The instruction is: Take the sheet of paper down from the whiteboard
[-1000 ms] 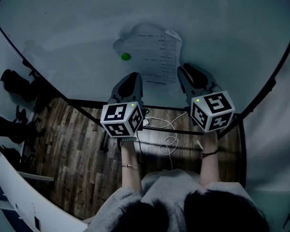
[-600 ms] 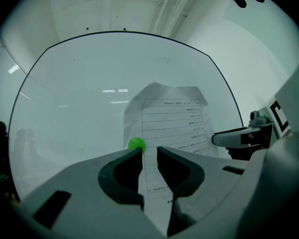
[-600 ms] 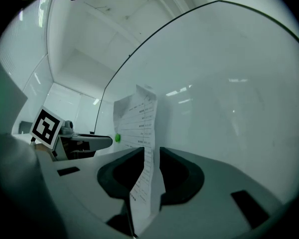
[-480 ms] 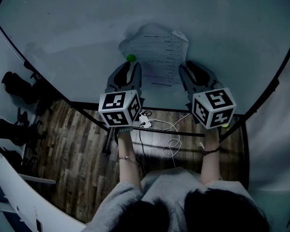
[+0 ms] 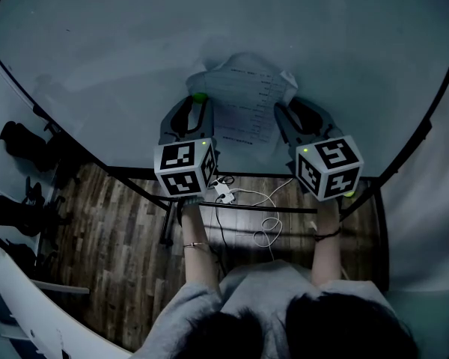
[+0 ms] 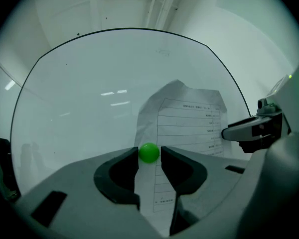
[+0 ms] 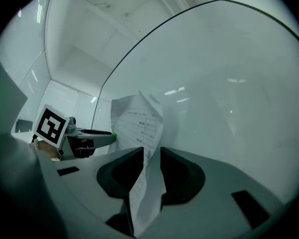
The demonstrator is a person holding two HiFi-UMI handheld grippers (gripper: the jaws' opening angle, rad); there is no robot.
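Note:
A printed sheet of paper (image 5: 247, 111) hangs crumpled on the whiteboard (image 5: 135, 51), with a small green magnet (image 5: 200, 96) at its left edge. In the left gripper view the magnet (image 6: 149, 153) sits between the tips of my left gripper (image 6: 149, 156), whose jaws are opening; the sheet (image 6: 189, 123) lies behind it. My left gripper (image 5: 198, 105) points level at the board. My right gripper (image 5: 286, 109) is shut on the sheet's right edge. In the right gripper view the paper (image 7: 139, 123) runs down between the jaws of that gripper (image 7: 150, 156).
The board's dark frame (image 5: 239, 175) runs below both grippers. White cables (image 5: 258, 208) trail over the wooden floor beneath. Black chairs or stands (image 5: 22, 137) sit at the left, past the board's edge. A white panel lies at the bottom left corner.
My left gripper has moved up towards the board, and the green magnet, earlier ahead of it, now sits between its tips. The right gripper has stayed put on the paper.

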